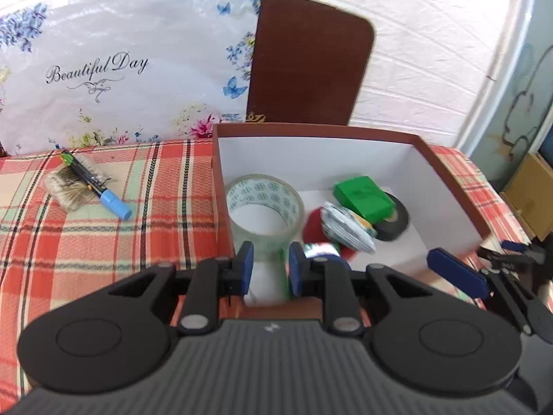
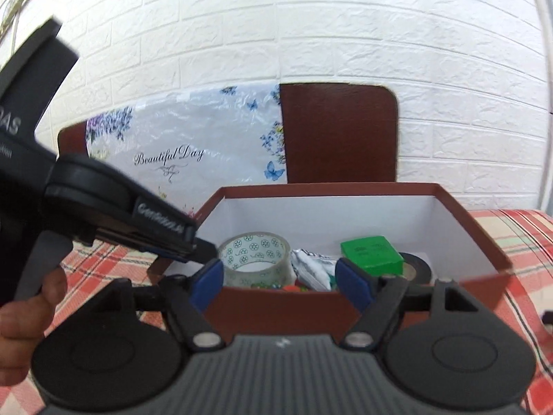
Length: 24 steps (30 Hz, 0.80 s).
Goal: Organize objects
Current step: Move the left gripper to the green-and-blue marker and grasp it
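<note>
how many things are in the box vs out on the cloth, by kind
tape rolls, in box: 2, clear and black
green block: 1
foil packet: 1
red item: 1
marker, on cloth: 1
brush, on cloth: 1
total: 7

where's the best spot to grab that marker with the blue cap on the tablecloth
Judging by its pose, grip the marker across its black barrel from above, jaws square to its diagonal axis. It lies propped on the brush, so mid-barrel is raised and exposed.
</note>
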### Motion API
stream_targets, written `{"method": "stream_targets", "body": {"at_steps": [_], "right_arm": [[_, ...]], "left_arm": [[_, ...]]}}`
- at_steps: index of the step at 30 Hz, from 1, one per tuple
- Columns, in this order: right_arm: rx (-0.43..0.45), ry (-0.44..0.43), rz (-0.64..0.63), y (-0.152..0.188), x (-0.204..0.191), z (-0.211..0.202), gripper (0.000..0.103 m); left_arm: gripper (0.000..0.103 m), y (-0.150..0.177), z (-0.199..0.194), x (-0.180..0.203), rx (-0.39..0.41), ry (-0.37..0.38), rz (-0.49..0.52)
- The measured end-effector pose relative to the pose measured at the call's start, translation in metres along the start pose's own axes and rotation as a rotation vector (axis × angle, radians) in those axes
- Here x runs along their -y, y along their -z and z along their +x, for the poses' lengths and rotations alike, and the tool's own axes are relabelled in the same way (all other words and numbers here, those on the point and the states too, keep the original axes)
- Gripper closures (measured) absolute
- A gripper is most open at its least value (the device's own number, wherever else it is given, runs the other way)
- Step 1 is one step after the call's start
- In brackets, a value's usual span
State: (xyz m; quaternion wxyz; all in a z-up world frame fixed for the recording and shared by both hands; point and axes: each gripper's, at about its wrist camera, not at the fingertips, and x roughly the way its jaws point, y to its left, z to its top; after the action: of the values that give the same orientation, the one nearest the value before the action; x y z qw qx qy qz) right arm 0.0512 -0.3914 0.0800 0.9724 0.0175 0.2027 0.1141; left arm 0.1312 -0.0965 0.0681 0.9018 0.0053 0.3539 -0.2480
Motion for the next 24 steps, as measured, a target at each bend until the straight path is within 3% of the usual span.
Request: {"method": "stream_targets", "body": {"at_steps": [3,6,13,24], "right_arm": [[0.012,0.005,0.053,0.008,0.008,-0.023,0.028],[-0.029,-0.002,0.089,0.017,0.015,-0.024,0.028],[-0.131,-0.025,0.127,0.033,0.009,-0.031,0.028],[-0.175,-0.066,0.079,0.045,-0.021,-0.035,0.028]], "left_arm": [[0.078,0.014,-0.020,0.010,0.039,-0.020,0.041],[0.070,0.027,-0.035,0.016,0.061,-0.062,0.082],[0.070,0.053,-0.044,-0.001,0.020,-0.111,0.058],[0.066,0.084,-0.041,-0.038,-0.032,-0.206,0.029]]}}
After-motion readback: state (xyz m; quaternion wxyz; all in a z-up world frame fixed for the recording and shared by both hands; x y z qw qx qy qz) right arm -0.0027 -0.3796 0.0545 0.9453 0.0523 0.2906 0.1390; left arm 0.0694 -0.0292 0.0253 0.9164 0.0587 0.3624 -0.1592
